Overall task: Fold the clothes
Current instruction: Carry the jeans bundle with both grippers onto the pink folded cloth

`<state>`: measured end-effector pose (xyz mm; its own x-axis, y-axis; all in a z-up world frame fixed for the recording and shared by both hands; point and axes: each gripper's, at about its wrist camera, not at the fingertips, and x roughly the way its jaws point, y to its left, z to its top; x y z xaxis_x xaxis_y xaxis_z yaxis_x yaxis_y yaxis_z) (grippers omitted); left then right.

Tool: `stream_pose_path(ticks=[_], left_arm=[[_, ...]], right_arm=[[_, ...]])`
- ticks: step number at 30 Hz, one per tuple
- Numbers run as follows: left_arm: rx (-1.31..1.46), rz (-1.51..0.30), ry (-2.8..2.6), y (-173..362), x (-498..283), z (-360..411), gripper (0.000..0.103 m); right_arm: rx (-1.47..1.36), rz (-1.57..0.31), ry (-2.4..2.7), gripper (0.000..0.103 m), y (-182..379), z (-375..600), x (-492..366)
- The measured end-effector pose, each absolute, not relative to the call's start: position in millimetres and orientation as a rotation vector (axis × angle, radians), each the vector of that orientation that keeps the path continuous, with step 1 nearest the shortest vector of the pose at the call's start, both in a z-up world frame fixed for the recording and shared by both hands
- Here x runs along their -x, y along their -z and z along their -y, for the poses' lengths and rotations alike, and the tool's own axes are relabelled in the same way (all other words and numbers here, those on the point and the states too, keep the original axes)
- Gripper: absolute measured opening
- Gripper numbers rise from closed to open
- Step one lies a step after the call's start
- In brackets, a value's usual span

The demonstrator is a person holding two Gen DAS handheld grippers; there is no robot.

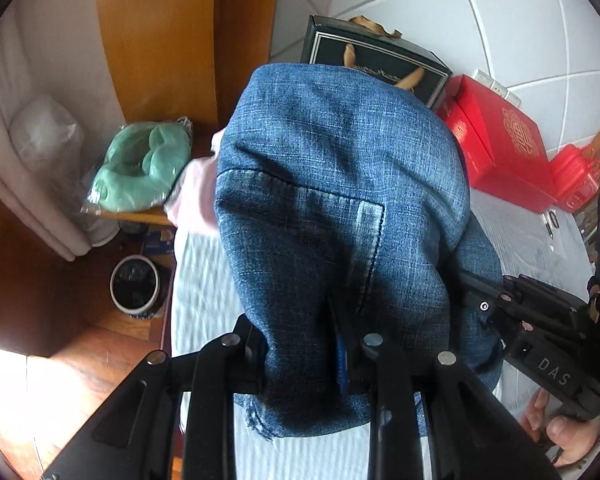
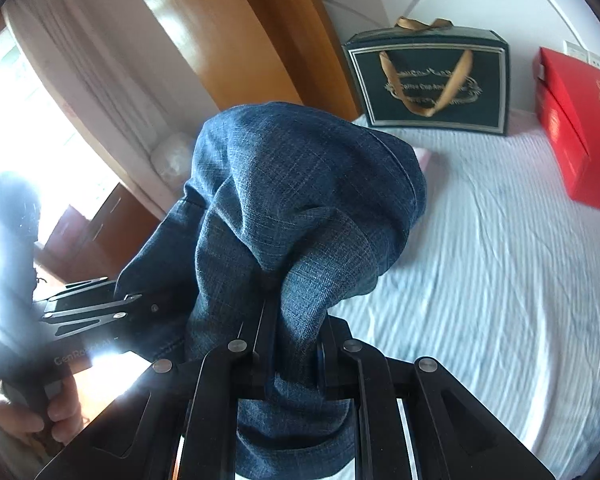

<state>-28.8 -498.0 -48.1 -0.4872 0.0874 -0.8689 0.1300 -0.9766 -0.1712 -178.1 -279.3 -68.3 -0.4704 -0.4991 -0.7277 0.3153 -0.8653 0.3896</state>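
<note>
Blue denim jeans (image 1: 332,208) hang in a bunch above the white bed sheet (image 2: 480,264), a back pocket facing the left wrist view. My left gripper (image 1: 300,348) is shut on a fold of the denim, which hides its tips. My right gripper (image 2: 292,320) is shut on another bunch of the same jeans (image 2: 300,200). In the left wrist view the right gripper (image 1: 472,292) reaches into the cloth from the right, with a hand (image 1: 552,428) on its handle. In the right wrist view the left gripper (image 2: 128,304) comes in from the left. A pink garment (image 1: 196,196) lies behind the jeans.
At the back of the bed stand a dark gift bag (image 2: 428,80) with gold handles and red boxes (image 1: 500,148), with a red jar (image 1: 572,176) beside them. A green bagged item (image 1: 144,164) lies on a wooden stand at the left. A bin (image 1: 134,286) stands on the wooden floor.
</note>
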Motion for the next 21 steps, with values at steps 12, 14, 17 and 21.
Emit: stream_pose_path(ticks=[12,14,17,21], left_arm=[[-1.608,-0.201,2.588,118,192,584,0.038],[-1.645,-0.043,2.474,150,211,590,0.049],[-1.628,0.054,2.425,177,221,598,0.079],[-1.585,0.060,2.430,181,224,609,0.103]], right_arm=[[-1.319,0.322,2.384,0.026,115,305,347],[-1.435,0.245,2.454,0.043,141,307,370],[-1.535,0.162,2.480,0.053,174,306,387],[-1.548,0.119,2.475,0.061,188,308,392]])
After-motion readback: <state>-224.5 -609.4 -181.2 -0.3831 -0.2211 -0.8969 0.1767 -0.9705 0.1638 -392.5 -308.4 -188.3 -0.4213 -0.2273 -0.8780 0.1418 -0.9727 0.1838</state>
